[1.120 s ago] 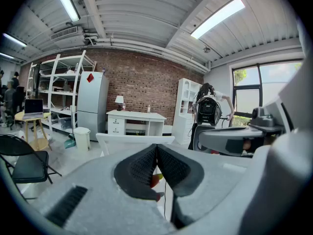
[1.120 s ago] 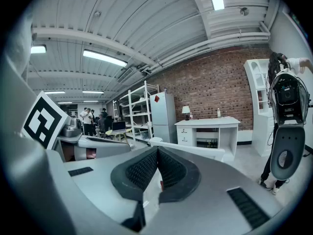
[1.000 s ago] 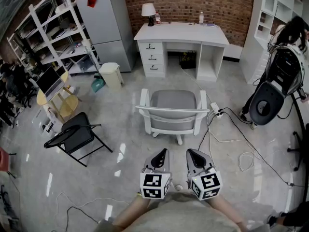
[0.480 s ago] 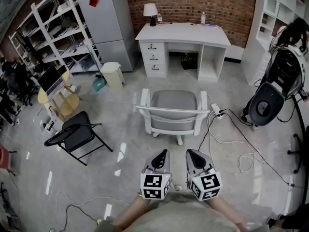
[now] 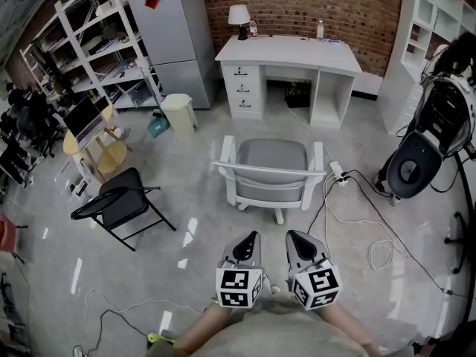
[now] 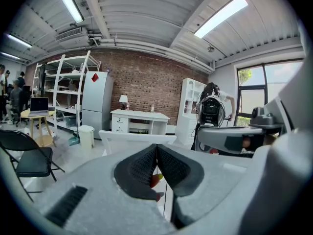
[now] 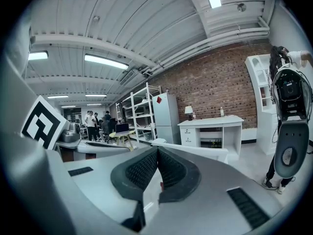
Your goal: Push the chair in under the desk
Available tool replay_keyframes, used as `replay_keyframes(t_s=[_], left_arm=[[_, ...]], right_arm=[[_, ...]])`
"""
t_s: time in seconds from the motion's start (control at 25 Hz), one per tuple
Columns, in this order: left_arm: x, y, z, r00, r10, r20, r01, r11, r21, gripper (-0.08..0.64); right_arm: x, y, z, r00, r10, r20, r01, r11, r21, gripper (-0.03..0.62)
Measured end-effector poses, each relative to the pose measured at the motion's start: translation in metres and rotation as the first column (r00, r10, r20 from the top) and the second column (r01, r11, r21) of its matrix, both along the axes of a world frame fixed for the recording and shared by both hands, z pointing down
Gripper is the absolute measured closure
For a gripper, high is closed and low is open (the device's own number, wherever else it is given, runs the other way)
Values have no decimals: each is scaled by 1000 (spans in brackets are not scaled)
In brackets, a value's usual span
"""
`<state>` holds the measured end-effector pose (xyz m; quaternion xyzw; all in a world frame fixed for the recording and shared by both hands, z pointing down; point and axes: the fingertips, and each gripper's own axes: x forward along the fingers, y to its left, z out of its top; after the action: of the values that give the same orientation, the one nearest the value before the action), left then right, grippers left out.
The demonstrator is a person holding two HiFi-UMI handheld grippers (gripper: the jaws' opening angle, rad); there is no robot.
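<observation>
The grey chair point(image 5: 271, 171) stands on the open floor, well apart from the white desk point(image 5: 288, 50) by the brick wall, its back towards the person. The left claw point(image 5: 250, 239) and right claw point(image 5: 294, 238) hover side by side short of the chair, both closed tight and empty.

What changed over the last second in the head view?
Only the camera drifted: desk and chair sit slightly further right in frame. Nothing gripped or released. Left gripper and right gripper stay shut, empty, short of the chair, which remains clear of the desk.
</observation>
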<state>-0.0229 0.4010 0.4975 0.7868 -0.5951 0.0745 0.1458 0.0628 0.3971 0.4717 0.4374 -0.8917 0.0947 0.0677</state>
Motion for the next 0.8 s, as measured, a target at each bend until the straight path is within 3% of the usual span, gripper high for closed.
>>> replay_keyframes(t_s=[0.8], left_arm=[[-3, -30, 5, 1000, -6, 4, 6, 1000, -14, 549]], right_arm=[[8, -28, 4, 1000, 22, 10, -22, 1000, -22, 583]])
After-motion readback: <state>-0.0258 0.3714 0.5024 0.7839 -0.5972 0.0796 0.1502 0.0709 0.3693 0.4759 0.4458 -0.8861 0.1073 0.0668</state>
